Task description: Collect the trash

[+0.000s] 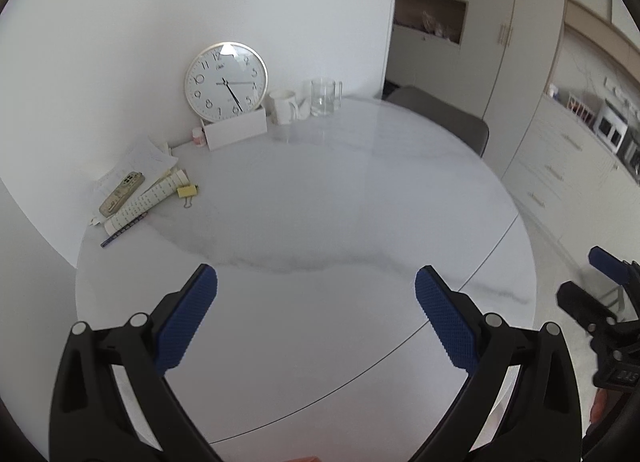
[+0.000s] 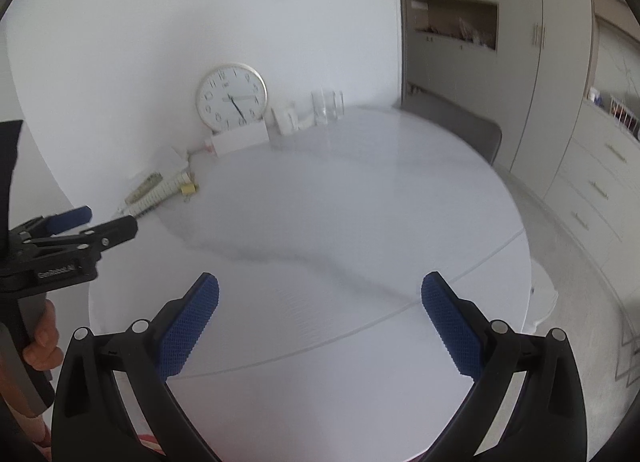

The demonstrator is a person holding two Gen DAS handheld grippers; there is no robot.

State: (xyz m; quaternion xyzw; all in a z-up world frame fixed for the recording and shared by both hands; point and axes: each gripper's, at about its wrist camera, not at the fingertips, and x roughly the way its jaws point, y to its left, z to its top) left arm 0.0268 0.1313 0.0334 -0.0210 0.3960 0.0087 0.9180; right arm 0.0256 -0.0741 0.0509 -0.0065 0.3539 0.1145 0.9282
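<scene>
Left wrist view, inventory:
- left gripper: jaws spread wide, nothing betw. blue pads; hovers over near edge of round white marble table.
- right gripper: jaws likewise wide, empty, above same table; seen partly at far right of left view.
- Hand on left gripper's handle, visible in right wrist view.
- Far-left clutter by wall: rolled printed paper, loose sheets, remote-like item, yellow binder clip, blue pen — all touching or just beside one another, well apart from both grippers. Which counts as trash: can't tell.
- Back of table: wall clock leaning on wall, white box in front, small bottle beside box, white mug, glass mug.
- Grey chair behind table; cabinets at right.
</scene>
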